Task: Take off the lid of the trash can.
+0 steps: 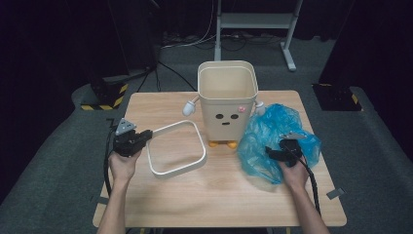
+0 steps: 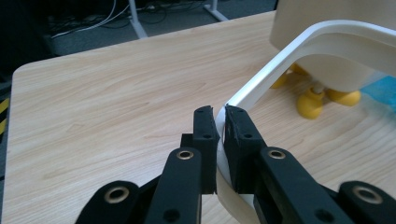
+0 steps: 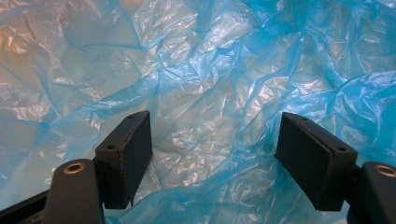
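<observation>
In the left gripper view the white ring (image 2: 299, 51) runs out past the right edge, and its near end is hidden between and below the black jaws, so how far it reaches into the grip cannot be told. The cream bin (image 2: 327, 18) is cut off by the top and right edges there; only its lower wall and yellow feet (image 2: 310, 103) show. In the right gripper view the blue plastic bag (image 3: 201, 70) spills past every edge, and what lies under it is hidden. In the high view the bag seems to cover the right gripper (image 1: 287, 148) in part, and the worktop (image 1: 219, 195) hides the person's body at the bottom edge.
</observation>
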`<state>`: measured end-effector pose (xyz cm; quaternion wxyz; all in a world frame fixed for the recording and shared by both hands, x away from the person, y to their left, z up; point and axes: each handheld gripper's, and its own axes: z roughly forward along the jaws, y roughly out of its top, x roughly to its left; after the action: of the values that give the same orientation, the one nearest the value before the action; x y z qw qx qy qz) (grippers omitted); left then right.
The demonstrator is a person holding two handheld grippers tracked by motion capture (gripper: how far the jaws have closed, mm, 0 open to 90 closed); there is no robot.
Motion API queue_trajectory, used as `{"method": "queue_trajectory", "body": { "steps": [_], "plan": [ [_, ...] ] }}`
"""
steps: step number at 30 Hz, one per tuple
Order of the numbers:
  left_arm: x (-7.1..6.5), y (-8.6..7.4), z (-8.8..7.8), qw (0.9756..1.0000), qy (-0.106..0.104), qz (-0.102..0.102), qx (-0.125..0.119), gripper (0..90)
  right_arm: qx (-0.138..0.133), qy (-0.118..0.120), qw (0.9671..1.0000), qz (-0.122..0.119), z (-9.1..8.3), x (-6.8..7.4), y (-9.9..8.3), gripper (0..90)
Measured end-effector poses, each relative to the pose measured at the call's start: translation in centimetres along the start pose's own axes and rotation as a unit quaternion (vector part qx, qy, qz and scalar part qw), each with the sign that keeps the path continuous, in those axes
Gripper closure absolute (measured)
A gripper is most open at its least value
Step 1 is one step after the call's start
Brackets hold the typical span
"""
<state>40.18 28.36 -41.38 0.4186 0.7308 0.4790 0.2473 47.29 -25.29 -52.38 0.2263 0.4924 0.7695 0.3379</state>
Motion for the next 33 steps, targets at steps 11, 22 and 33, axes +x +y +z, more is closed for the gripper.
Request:
{"method": "queue_trajectory", "body": {
  "steps": [11, 22, 33],
  "plan": [
    [1.1, -1.7, 1.2, 0.9994, 0.025, -0.022, 0.004, 83.6, 0.000, 0.000, 1.0000, 0.000, 0.0, 0.0, 0.0, 26.7],
    [1.3, -2.5, 2.2, 0.9987, 0.042, -0.029, 0.004, 83.7, 0.000, 0.000, 1.0000, 0.000, 0.0, 0.0, 0.0, 26.7],
    [1.8, -2.9, 4.0, 0.9980, 0.056, -0.028, 0.012, 83.7, 0.000, 0.000, 1.0000, 0.000, 0.0, 0.0, 0.0, 26.7]
  ]
}}
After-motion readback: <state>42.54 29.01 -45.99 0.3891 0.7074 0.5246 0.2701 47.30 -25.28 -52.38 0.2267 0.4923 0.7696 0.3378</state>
